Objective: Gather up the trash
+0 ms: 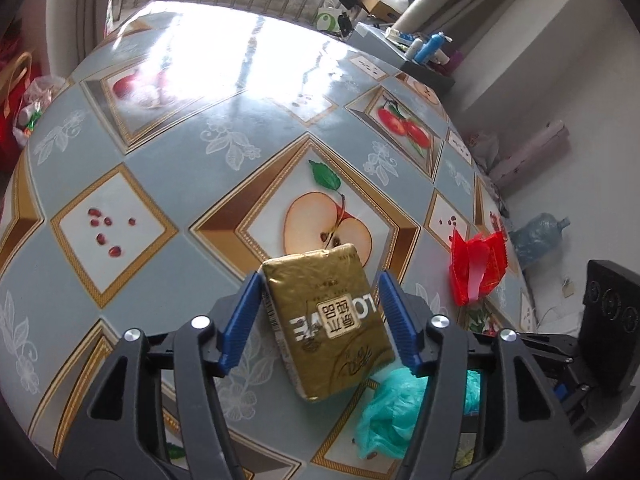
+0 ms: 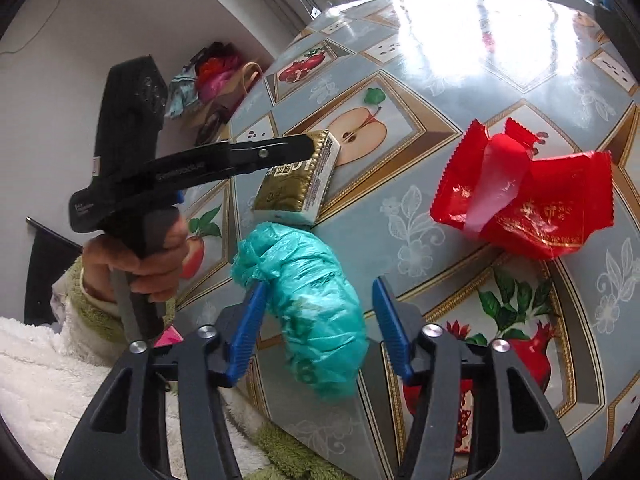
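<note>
- The left gripper is spread wide around the gold packet, blue pads not clamping it.
- The right gripper is released astride the teal bag; red wrapper at two o'clock.

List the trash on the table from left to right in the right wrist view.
Gold tissue pack → teal plastic bag → red wrapper.
</note>
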Demonstrator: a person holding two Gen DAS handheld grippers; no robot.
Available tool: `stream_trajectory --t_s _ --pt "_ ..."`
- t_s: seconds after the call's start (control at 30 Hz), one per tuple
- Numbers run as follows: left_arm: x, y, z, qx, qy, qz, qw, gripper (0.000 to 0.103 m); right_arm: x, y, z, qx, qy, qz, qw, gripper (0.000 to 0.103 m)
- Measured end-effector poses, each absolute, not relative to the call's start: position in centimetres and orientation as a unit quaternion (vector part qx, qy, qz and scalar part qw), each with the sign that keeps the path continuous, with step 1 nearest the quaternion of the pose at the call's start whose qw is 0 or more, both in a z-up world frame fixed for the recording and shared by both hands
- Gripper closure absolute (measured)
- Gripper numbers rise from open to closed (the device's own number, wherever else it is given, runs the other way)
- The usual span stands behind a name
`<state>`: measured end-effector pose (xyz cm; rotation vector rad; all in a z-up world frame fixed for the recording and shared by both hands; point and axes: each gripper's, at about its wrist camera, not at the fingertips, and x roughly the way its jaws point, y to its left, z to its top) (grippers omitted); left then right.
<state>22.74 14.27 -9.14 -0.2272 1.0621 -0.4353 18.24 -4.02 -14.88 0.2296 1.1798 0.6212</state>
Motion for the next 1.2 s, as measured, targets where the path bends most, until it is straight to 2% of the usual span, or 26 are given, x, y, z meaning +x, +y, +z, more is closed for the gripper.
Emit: stream_trajectory --t_s 0.17,0.47,0.67,0.83,0.9,1.03,1.2 --pt "22.7 12.5 -9.5 -0.061 0.498 -0.201 0.841 0.044 16.8 -5.2 -14.3 0.103 0.546 0.273 0.786 0.061" --pt "21.1 11.3 -9.5 -0.043 0.499 -0.210 0.840 0.048 14.1 -11.3 -13.7 0.140 0.539 0.190 0.808 0.062" --pt "19.2 8.9 -9.6 -0.054 0.507 -0.237 0.827 0.048 12.9 -16.4 -13.3 0.187 0.526 0.115 0.822 0.062" --pt "17.1 6.2 -9.6 -0.024 0.503 -0.267 0.822 0.048 12.3 -18.8 -13.4 0.225 0.518 0.079 0.821 0.061" --pt "16.6 5.5 -9.7 -0.006 0.498 -0.269 0.825 0.044 12.2 -18.6 -13.5 0.227 0.518 0.076 0.821 0.060" --pt "16.2 5.6 -9.7 -0.012 0.495 -0.271 0.826 0.021 12.0 -18.0 -13.3 0.214 0.516 0.074 0.826 0.050" --pt "15.8 6.4 -9.8 -0.024 0.484 -0.274 0.831 0.010 12.2 -17.5 -13.8 0.216 0.522 0.078 0.822 0.037"
